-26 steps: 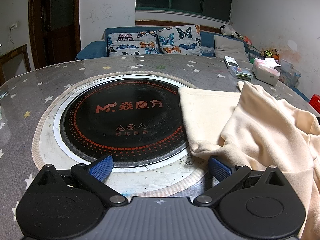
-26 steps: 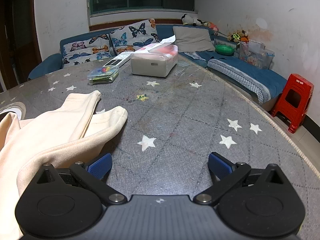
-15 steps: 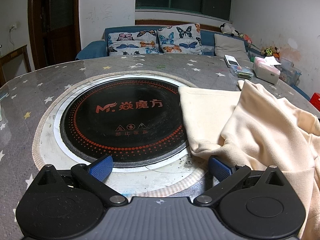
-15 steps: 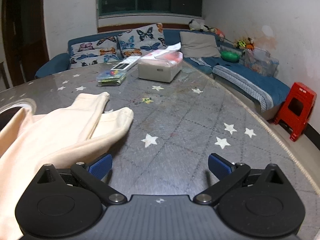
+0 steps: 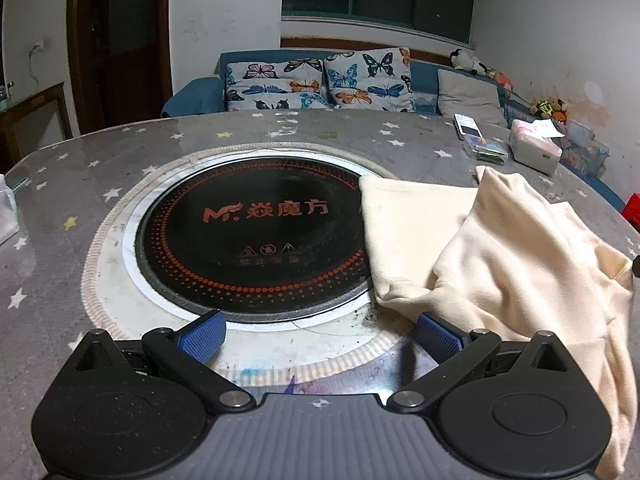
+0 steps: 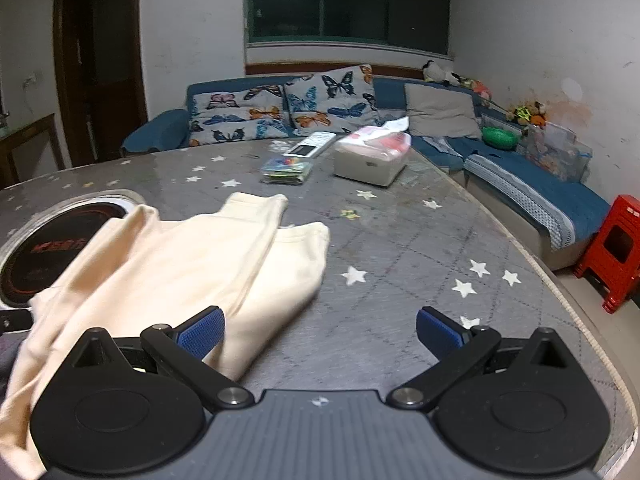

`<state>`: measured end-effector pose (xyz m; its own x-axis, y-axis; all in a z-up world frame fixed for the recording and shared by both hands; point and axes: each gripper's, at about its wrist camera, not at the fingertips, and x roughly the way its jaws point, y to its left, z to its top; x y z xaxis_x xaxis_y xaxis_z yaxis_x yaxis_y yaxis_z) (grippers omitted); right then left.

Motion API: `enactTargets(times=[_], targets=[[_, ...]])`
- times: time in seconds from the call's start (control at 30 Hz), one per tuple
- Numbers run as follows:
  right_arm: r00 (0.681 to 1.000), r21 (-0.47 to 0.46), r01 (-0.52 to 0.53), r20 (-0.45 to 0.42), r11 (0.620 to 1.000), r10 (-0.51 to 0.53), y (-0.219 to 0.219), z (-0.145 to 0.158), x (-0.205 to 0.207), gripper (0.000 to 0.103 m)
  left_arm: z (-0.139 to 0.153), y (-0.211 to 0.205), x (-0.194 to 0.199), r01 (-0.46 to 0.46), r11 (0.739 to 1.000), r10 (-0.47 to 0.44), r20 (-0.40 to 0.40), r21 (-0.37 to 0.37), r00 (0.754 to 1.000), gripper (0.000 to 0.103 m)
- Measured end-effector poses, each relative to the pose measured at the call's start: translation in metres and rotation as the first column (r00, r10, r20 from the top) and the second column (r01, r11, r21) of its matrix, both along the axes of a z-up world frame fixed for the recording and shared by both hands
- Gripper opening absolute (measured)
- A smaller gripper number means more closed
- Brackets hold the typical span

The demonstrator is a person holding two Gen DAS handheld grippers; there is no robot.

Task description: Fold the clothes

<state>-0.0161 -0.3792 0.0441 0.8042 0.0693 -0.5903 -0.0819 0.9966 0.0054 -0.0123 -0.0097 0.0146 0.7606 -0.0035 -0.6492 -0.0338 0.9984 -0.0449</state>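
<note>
While both the left gripper point(image 5: 318, 330) and right gripper point(image 6: 320, 326) hover wide open holding nothing, the cream garment point(image 6: 180, 264) lies rumpled at frame left on the table point(image 6: 400, 240), so the next move is probably grabbing an edge.

Cream fleece garment point(image 5: 520, 248) cut off by the right and lower edges of the left wrist view, near hem hidden behind the black gripper body. Same garment point(image 6: 168, 264) blurred in the right wrist view, running out past the left edge. Round black induction cooktop point(image 6: 44, 248) cropped at that left edge, lettering unreadable. Contents of small clear plastic box point(image 6: 287, 169) too small to tell. Red plastic stool point(image 6: 612, 252) clipped at the right.
</note>
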Motion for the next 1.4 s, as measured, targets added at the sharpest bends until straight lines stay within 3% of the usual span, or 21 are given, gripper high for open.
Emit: enactTargets(times=[0.83, 1.4], targets=[[0.986, -0.01, -0.167, -0.004, 0.986, 0.167, 0.038, 0.003, -0.061, 0.103, 0.017, -0.026, -0.047, -0.02, 0.999, 0.019, -0.037, -0.04, 0.999, 0.103], [0.979, 0.015, -0.203, -0.021, 0.979, 0.203, 0.055, 0.002, -0.074, 0.103, 0.019, -0.03, -0.057, -0.012, 0.999, 0.01, -0.046, -0.05, 0.999, 0.103]])
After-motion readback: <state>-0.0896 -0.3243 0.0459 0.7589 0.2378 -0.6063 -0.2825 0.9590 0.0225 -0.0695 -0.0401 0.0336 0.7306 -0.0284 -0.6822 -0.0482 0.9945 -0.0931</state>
